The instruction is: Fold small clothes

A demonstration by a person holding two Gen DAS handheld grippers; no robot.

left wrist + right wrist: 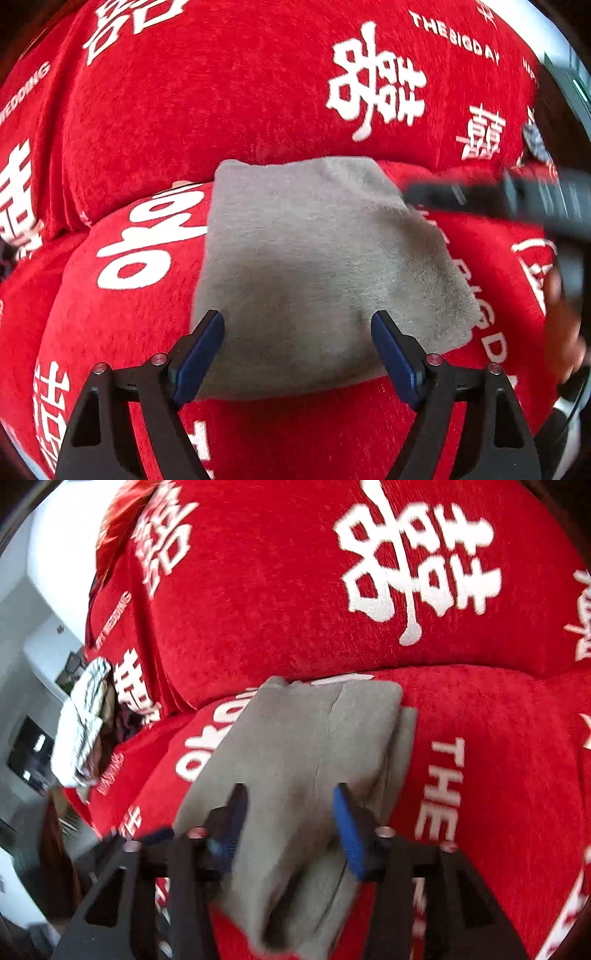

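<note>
A small grey garment (314, 251) lies folded flat on a red seat cushion (122, 332). My left gripper (297, 321) hovers over its near edge with the blue-padded jaws wide apart and nothing between them. In the right wrist view the same grey garment (314, 731) shows stacked folded layers. My right gripper (289, 794) stands open over its near part, with the cloth running under and between the fingers and the pads not pressing on it. In the left wrist view one of the right gripper's fingers (461, 195) shows as a dark blur at the garment's far right corner.
The red cover with white characters also drapes the backrest (277, 590) behind the garment. A crumpled white patterned cloth (83, 720) lies at the sofa's left end, with white furniture (44, 650) beyond. A hand (565, 325) shows at the right edge.
</note>
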